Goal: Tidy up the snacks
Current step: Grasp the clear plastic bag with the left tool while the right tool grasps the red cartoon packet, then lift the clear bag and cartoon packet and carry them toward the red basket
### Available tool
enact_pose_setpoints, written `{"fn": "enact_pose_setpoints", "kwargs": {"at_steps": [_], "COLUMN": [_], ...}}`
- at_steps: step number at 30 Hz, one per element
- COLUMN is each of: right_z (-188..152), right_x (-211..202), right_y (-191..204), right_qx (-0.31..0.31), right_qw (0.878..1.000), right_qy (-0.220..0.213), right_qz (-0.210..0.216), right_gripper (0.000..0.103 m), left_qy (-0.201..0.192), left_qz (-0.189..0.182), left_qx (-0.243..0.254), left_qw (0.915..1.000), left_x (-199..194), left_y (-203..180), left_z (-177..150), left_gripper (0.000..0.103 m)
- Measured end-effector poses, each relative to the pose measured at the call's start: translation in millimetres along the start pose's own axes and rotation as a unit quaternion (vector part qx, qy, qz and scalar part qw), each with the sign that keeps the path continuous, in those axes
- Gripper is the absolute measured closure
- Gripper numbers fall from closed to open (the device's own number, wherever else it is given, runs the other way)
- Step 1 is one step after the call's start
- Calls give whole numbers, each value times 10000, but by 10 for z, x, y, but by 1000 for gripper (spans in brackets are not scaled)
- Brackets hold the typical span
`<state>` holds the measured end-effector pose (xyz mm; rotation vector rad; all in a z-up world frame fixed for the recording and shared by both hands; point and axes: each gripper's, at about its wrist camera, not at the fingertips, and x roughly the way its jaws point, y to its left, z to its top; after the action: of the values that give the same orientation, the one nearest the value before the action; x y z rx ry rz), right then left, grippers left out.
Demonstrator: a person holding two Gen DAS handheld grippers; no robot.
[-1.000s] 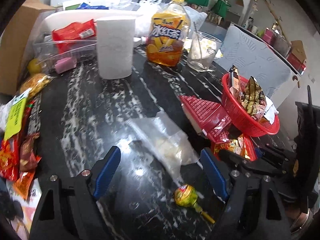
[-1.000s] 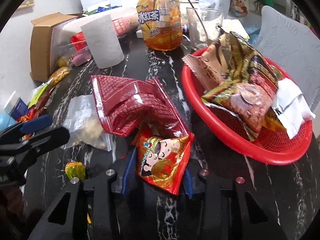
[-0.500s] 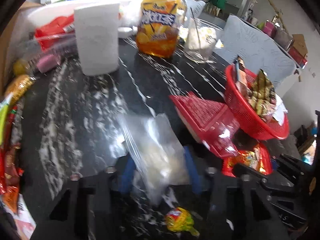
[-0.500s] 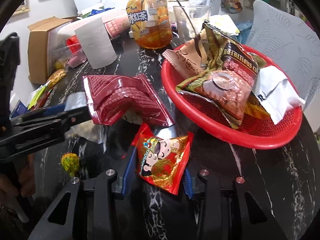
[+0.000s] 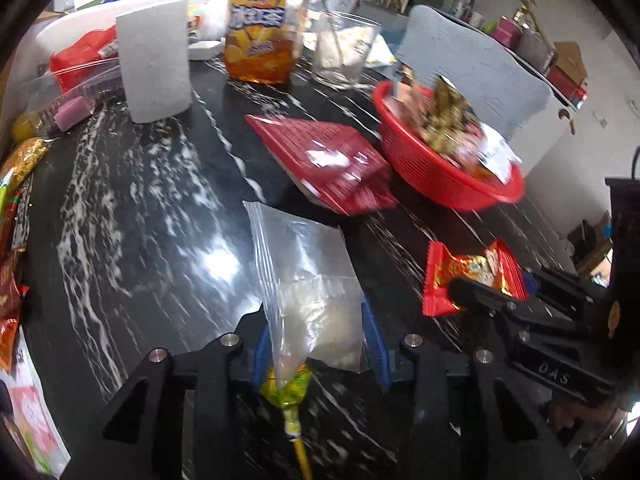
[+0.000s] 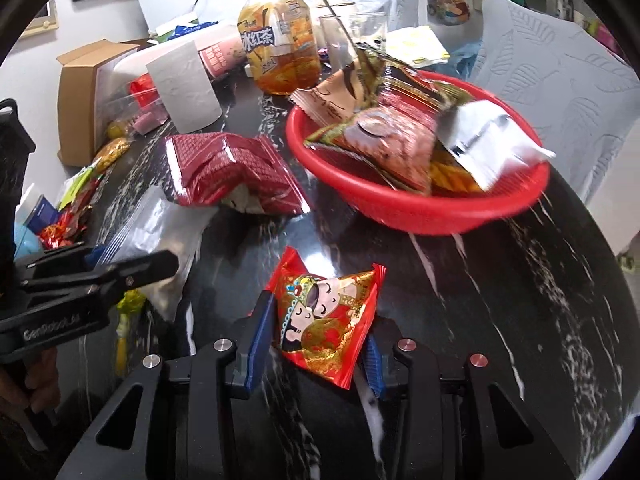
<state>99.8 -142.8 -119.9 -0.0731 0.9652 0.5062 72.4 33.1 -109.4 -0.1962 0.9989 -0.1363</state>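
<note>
The left tool (image 5: 320, 340) is clenched on a clear bag (image 5: 308, 276) (lifted off the dark worktop (image 5: 132, 220)). The right tool (image 6: 316, 344) grips a red snack packet (image 6: 332, 316), near the red basket (image 6: 400, 204).

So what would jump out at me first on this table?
Probably the red basket heaped with snack packets at the far right of the dark marble table. Nearer, the right hand-held gripper clamps a small red cartoon packet, and the left hand-held gripper pinches a clear plastic bag.
</note>
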Motion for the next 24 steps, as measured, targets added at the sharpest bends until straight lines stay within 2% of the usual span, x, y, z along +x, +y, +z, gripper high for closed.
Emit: {"fn": "enact_pose_setpoints", "kwargs": {"at_steps": [13, 20, 24], "right_z": [-400, -615, -650], "right_x": [-345, -552, -585], "right_y": [-271, -355, -362], "right_qx": [289, 280, 287], "right_qw": [9995, 9994, 9993], "right_qy": [108, 194, 180], "right_qz": [50, -77, -157], "right_gripper": [64, 64, 61], "left_qy": [254, 304, 394], "left_qz": [-444, -437, -335], "left_qx": [368, 754, 745], "left_qw": [9980, 9957, 9959], "left_x": [-46, -28, 53], "left_y": [-507, -765, -778], "left_z": [-307, -401, -400], "left_gripper": [64, 64, 63]}}
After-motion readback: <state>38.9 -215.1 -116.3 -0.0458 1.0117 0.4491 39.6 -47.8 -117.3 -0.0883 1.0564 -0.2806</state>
